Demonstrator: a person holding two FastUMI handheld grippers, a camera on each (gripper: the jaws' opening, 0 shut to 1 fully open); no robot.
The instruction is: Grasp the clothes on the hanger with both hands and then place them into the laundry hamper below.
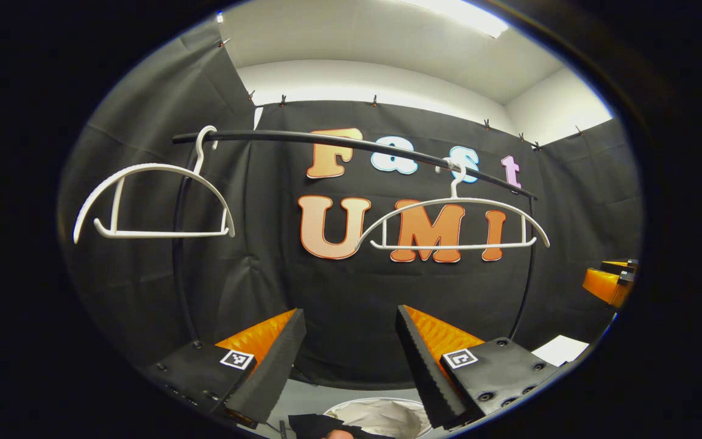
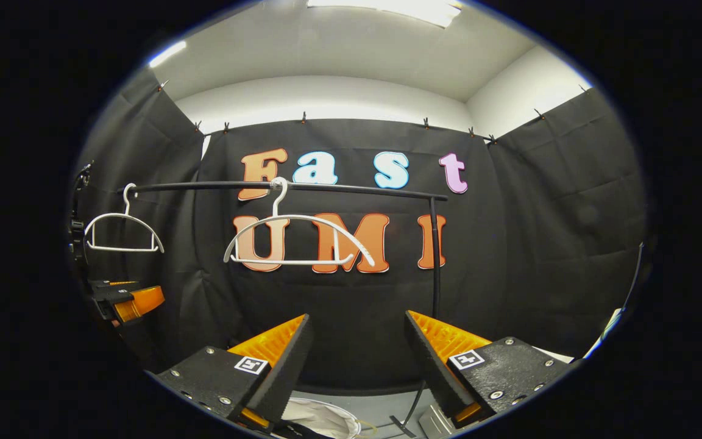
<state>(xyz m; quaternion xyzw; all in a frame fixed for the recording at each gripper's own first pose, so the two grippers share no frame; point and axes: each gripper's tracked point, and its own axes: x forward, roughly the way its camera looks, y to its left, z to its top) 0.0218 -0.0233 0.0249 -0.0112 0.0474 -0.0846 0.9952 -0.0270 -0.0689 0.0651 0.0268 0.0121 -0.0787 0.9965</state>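
Observation:
Two bare white hangers hang from a black rail (image 1: 351, 143): one at the left (image 1: 153, 204), one at the right (image 1: 451, 225). In the right gripper view the same hangers (image 2: 122, 235) (image 2: 296, 241) hang on the rail (image 2: 351, 189). My left gripper (image 1: 351, 360) is open below the rail with nothing between its fingers. My right gripper (image 2: 357, 363) is open and empty too. The white laundry hamper (image 1: 381, 414) sits below, with dark cloth (image 1: 320, 425) at its rim. The hamper (image 2: 320, 417) also peeks up between my right gripper's fingers.
The rail's black upright posts (image 1: 180, 262) (image 2: 435, 262) stand at either end. The right gripper (image 1: 610, 283) shows at the right edge of the left gripper view, and the left gripper (image 2: 122, 302) at the left edge of the right gripper view. Grey floor (image 2: 381, 408) lies beneath.

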